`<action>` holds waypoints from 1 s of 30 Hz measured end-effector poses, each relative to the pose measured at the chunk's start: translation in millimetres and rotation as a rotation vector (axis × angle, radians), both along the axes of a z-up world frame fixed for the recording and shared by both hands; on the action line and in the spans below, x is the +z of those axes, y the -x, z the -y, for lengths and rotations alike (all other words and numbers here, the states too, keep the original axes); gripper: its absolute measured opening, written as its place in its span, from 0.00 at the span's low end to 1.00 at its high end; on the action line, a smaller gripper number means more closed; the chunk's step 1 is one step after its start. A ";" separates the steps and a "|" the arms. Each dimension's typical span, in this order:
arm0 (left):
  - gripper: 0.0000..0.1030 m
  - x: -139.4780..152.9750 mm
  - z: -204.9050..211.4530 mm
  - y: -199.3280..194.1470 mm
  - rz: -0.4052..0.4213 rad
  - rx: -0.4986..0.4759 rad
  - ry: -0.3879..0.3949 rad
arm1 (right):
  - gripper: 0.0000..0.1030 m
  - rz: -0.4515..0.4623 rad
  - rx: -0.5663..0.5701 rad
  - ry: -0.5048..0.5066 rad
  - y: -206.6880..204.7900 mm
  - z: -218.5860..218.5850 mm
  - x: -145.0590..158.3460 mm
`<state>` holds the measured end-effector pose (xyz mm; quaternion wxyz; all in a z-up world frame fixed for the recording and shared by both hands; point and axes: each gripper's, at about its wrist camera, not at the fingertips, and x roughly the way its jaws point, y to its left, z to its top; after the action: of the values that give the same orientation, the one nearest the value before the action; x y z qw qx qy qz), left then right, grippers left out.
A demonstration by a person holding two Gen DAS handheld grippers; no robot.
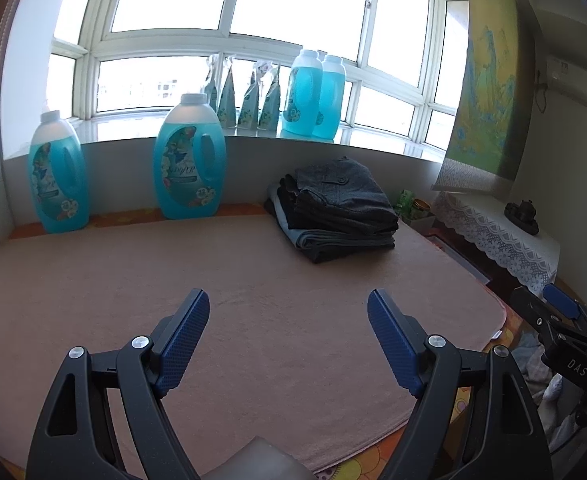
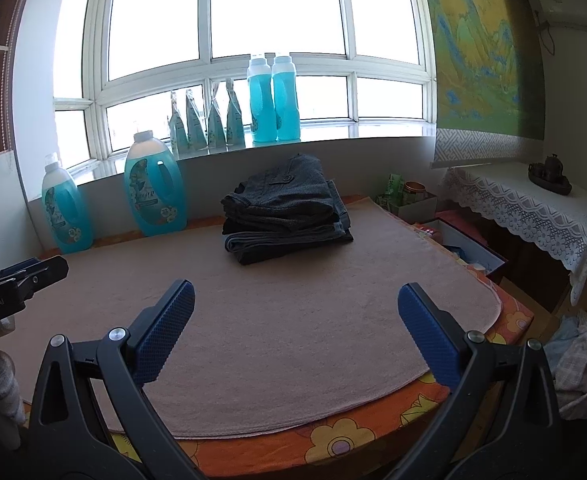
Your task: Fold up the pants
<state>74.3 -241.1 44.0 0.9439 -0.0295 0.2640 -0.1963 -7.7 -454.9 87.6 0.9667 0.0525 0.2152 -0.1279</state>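
Observation:
A stack of folded dark grey pants [image 1: 335, 212] [image 2: 287, 212] sits at the far side of a pink towel [image 1: 253, 320] [image 2: 293, 320] that covers the table. My left gripper [image 1: 288, 300] hovers over the near part of the towel, open, with nothing between its blue pads. My right gripper [image 2: 296, 292] is also open and empty above the towel's near edge, well short of the stack. The right gripper's body shows at the right edge of the left wrist view, and the left gripper's body at the left edge of the right wrist view.
Two large blue detergent bottles [image 1: 189, 156] [image 2: 155, 184] stand at the back left of the table, more bottles and pouches [image 2: 229, 116] on the windowsill. A lace-covered side table [image 2: 533, 208] and open boxes [image 2: 469, 248] stand to the right. Loose clothes [image 2: 581, 360] lie lower right.

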 end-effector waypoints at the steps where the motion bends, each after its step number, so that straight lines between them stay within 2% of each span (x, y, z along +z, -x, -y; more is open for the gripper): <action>1: 0.79 -0.4 -0.2 0.3 0.000 0.002 -0.002 | 1.00 0.000 0.001 -0.006 -0.2 -0.2 -0.4; 16: 0.79 -1.0 2.4 -2.0 -0.003 0.002 -0.005 | 1.00 -0.003 0.014 -0.011 1.7 -4.0 -6.1; 30: 0.79 -8.9 3.4 -8.4 -0.003 -0.002 -0.008 | 1.00 -0.028 0.029 -0.003 -16.0 -6.3 -13.8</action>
<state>82.7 -244.5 35.2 0.9434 -0.0259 0.2663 -0.1960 8.3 -448.6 73.7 0.9653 0.0490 0.2296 -0.1145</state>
